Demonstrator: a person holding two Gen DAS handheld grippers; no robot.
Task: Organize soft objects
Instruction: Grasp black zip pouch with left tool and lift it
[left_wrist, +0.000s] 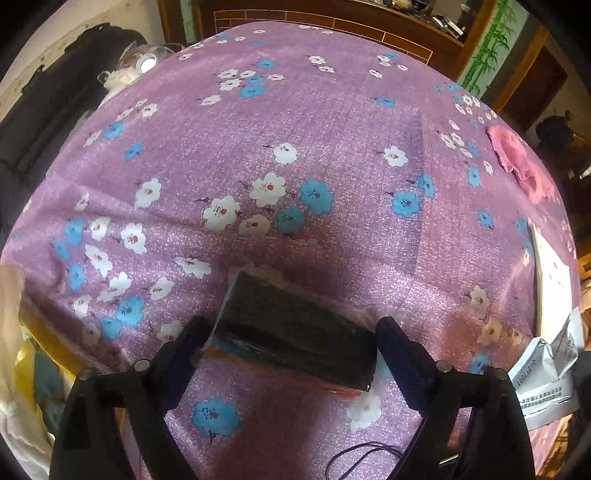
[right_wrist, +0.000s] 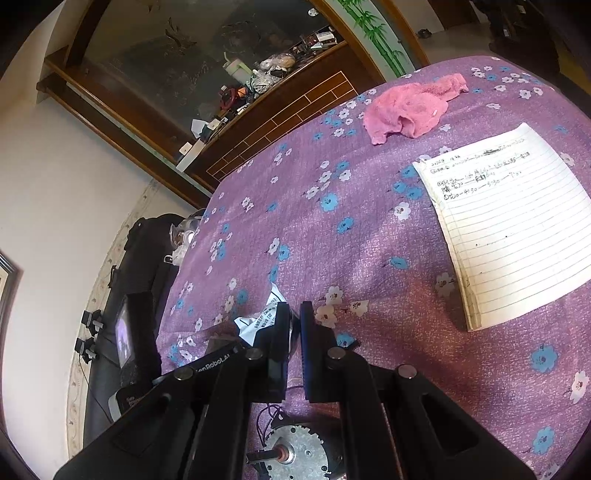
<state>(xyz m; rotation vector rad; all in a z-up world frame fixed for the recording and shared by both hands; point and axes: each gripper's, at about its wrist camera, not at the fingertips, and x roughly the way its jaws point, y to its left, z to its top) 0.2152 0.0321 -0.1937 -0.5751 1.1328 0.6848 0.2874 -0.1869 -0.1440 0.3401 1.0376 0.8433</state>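
Two hand-held grippers work over a purple bedspread printed with white and blue flowers (left_wrist: 295, 122).

The left gripper (left_wrist: 291, 332) has its black fingers (left_wrist: 188, 343) spread wide on either side of a dark, flat rectangular pad wrapped in clear plastic (left_wrist: 295, 325). The pad lies on the bedspread between the fingers; whether either finger touches it cannot be told. This gripper is released, holding nothing.

The right gripper (right_wrist: 294, 314) is clenched, its fingers nearly together, pinching the edge of a crumpled white printed paper packet (right_wrist: 264, 319) that sits at its 10 o'clock.

A crumpled pink terry cloth (right_wrist: 410, 107) lies on the bedspread, well apart from both grippers, at 1 o'clock in the right wrist view and at 2 o'clock in the left. A lined white notebook page with handwriting (right_wrist: 517, 229) lies flat near the cloth, at 3 o'clock. A round silver metal motor (right_wrist: 303, 454) sits under the right gripper at 6 o'clock.
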